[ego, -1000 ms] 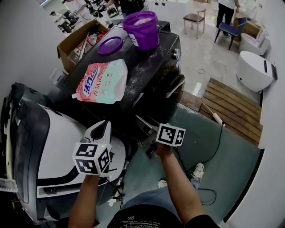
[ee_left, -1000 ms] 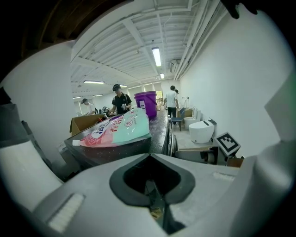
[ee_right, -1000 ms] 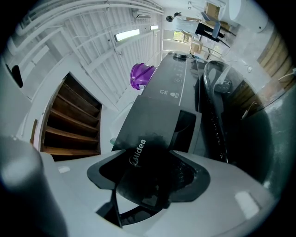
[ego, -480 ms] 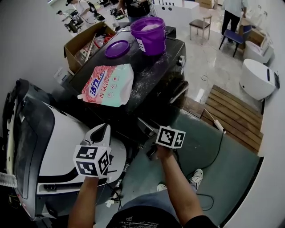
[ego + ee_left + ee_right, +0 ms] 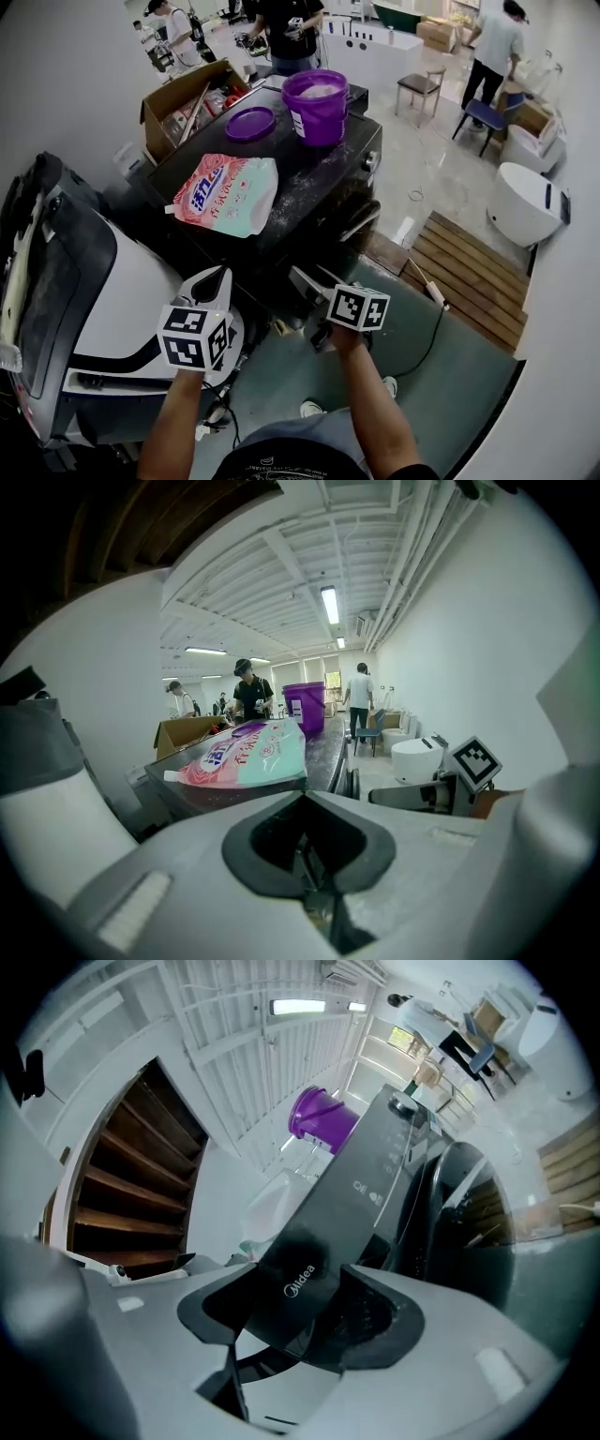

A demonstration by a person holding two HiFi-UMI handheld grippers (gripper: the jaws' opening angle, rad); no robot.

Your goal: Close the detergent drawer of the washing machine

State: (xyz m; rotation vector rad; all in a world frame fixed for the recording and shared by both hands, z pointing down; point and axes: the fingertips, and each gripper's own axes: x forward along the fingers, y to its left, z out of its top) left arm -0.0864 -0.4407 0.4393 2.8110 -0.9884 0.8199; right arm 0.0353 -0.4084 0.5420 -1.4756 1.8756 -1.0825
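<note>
So the right gripper (image 5: 272, 1372) fingers pinch the drawer (image 5: 305, 1279) front; the left gripper (image 5: 314, 902) has its fingers pressed together. Drawer's open, next push it straight in.

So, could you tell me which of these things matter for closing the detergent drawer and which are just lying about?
Part of the job: washing machine, detergent drawer, right hand-held gripper.
Just lying about: detergent pouch, purple bucket, purple lid, cardboard box.
</note>
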